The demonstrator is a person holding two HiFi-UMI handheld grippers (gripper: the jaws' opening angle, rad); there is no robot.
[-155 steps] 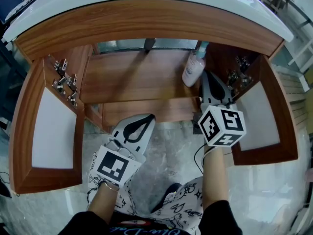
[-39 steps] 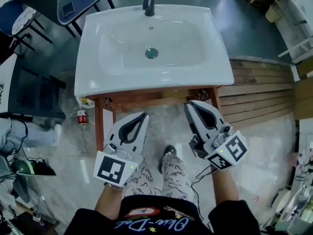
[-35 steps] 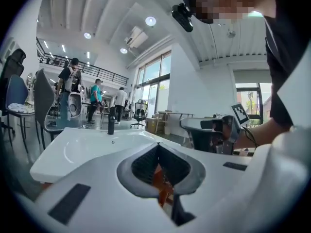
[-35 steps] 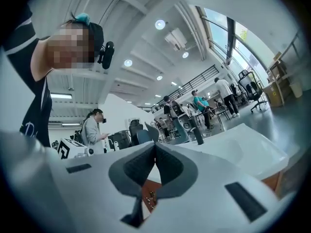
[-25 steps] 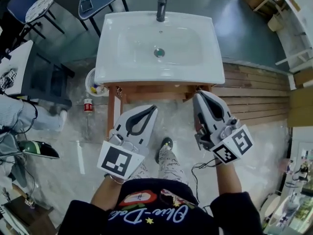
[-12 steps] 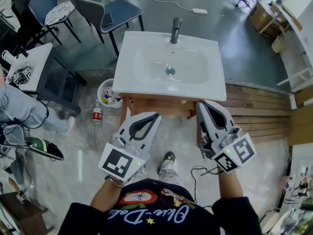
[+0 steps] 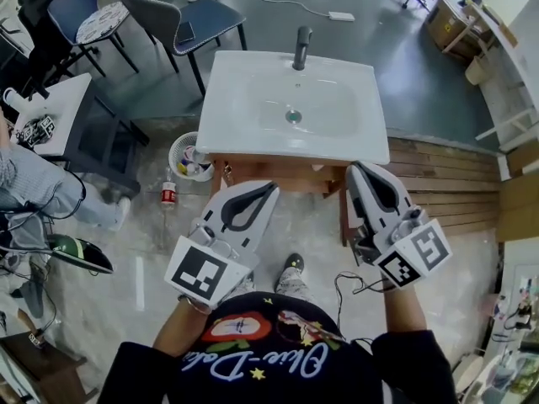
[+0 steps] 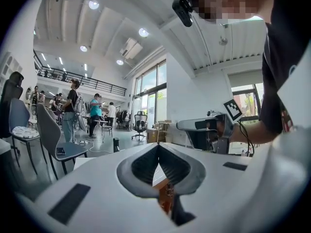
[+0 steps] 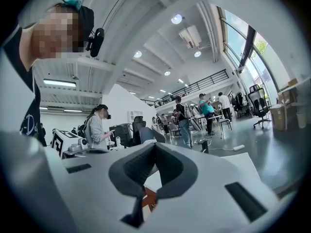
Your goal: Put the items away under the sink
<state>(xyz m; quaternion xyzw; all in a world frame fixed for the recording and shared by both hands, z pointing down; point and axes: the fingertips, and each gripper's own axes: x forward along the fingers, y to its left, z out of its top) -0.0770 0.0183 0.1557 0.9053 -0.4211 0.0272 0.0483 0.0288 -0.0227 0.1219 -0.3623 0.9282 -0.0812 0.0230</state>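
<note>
Sink [image 7: 244, 137] stands beyond left tongs [image 7: 271, 187], right tongs [image 7: 354, 169].

Glossy white, ceramic-looking finish is seen on the sink [image 7: 253, 99]; faucet [image 7: 301, 47] is made of dark matt metal. Cabinet frame [image 7: 278, 172] is finished in smooth reddish wood. Floor [image 7: 152, 251] is polished, reflective; decking [image 7: 446, 188] is planked wood.

The person is holding the left claw [image 7: 269, 186] and the right claw [image 7: 355, 168] out in front of the body, side by side and apart, both pointing forward and level. Each claw's jaws are meeting tip to tip, gripping nothing. The left forearm [image 7: 179, 337] and the right forearm [image 7: 405, 308] are reaching forward from the torso, bare below short black sleeves.
</note>
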